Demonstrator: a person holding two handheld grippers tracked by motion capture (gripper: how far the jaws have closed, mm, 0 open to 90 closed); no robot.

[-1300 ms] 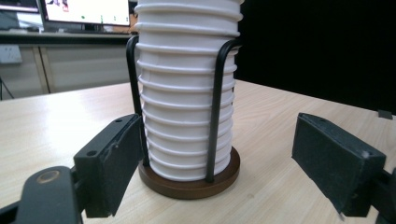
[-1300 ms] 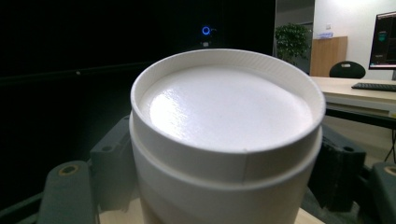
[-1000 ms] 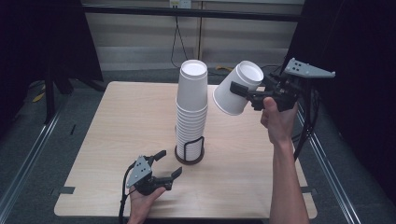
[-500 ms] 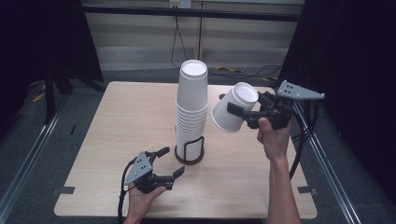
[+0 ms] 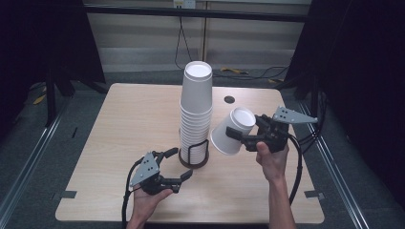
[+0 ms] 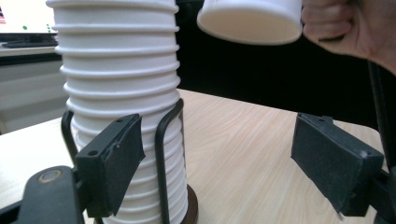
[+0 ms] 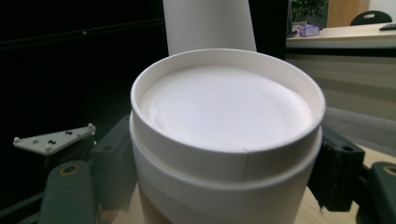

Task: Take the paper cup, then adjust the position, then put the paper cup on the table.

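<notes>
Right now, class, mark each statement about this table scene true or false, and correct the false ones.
1. The right gripper grips a single white cup. True.
2. The cup stack stands in a black wire holder. True.
3. The left gripper clamps the stack. False: its jaws stand open and do not press on it.
4. The held cup rests on the table. False: it hangs tilted in the air beside the stack.
</notes>
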